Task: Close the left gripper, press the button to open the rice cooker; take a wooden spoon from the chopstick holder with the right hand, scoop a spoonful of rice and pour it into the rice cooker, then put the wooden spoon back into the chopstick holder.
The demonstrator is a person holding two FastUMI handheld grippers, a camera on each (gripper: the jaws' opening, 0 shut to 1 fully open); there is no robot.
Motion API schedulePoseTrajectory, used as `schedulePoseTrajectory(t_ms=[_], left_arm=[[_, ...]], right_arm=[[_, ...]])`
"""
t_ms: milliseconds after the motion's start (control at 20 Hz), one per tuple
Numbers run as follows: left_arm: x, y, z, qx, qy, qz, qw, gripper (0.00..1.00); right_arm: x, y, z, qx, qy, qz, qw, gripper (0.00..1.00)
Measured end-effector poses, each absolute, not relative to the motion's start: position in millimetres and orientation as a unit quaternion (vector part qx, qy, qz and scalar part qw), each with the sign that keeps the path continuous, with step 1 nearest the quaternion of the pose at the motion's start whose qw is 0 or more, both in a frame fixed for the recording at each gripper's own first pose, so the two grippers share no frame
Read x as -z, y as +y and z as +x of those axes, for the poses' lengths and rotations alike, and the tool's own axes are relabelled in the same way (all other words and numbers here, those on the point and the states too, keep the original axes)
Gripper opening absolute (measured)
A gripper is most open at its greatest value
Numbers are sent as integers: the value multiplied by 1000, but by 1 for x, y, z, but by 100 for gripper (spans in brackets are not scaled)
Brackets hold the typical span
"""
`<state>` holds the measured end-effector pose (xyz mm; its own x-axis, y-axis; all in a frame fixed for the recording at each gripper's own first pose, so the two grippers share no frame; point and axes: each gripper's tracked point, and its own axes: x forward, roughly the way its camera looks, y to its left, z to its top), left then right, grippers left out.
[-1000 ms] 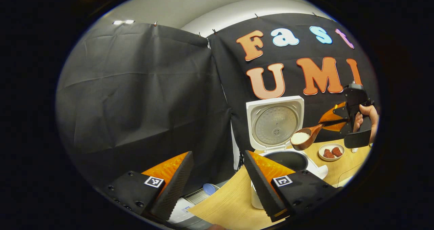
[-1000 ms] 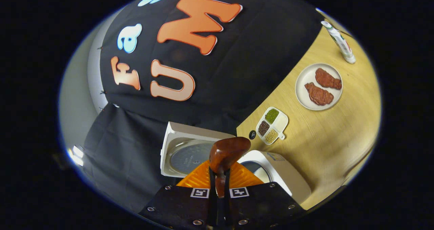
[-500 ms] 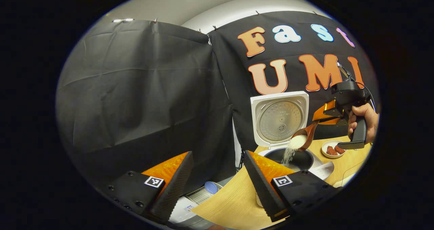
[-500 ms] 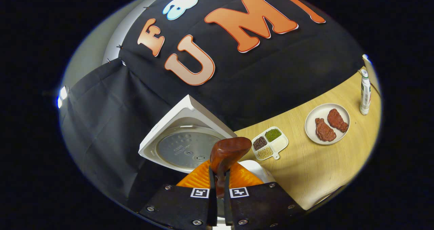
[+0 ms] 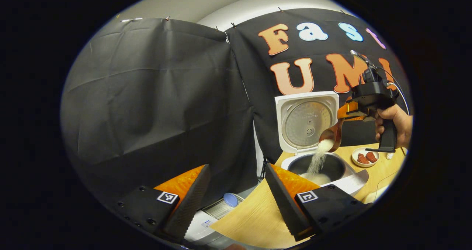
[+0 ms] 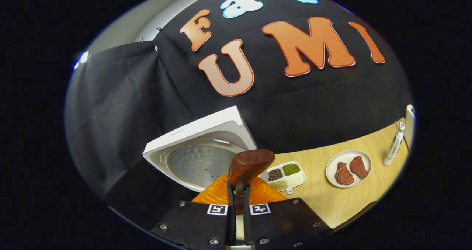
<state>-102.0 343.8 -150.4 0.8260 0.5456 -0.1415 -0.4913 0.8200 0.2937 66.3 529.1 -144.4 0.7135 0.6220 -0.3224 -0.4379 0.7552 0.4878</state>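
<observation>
Rice cooker (image 5: 321, 165), 1 pc: standing on wooden table (image 5: 250, 220) w/ lid (image 5: 306, 121) raised upright; inner pot is holding a small white heap of rice (image 5: 318, 177), and a thin stream is falling into it. Wooden spoon (image 5: 330, 135), 1 pc: tipping bowl-down just above the pot, rice spilling off its edge; right gripper (image 5: 350, 111) is clenching the handle between both fingers, a hand (image 5: 395, 121) holding the grip behind. In right gripper view the spoon's underside (image 6: 250, 165) is sticking up from the pinched fingers, lid (image 6: 199, 158) to its left. Left gripper (image 5: 236, 200): fingers standing wide apart, grasping nothing, hovering at table edge near the cooker. Divided tray (image 6: 286, 175), 1 pc, 4 compartments: green grains, dark grains, pale grains; 4th's contents unclear. Round plate (image 6: 346, 168), 1 pc, carrying 2 brown meat-like pcs. White bottle (image 6: 393, 149), 1 pc, upright near the plate.
</observation>
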Motion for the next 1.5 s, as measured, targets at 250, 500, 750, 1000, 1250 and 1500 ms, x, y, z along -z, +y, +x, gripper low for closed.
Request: schedulePoseTrajectory(t_ms=[250,500,750,1000,1250,1500], left_arm=[[147,342,-96,-267,107,122,950,100],[146,337,-94,-261,103,123,952,100],[143,330,-91,-256,99,123,953,100],[143,322,-96,-252,102,126,954,100],[135,314,-108,-261,99,146,949,100],[123,288,-125,-285,94,145,943,100]], right_arm=[[121,528,64,-307,189,147,921,7],[100,523,53,-330,141,105,927,7],[83,524,39,-361,88,49,927,8],[72,520,17,-374,24,-41,926,7],[69,514,-5,-399,11,-41,916,7],[65,466,-5,-402,47,30,914,7]])
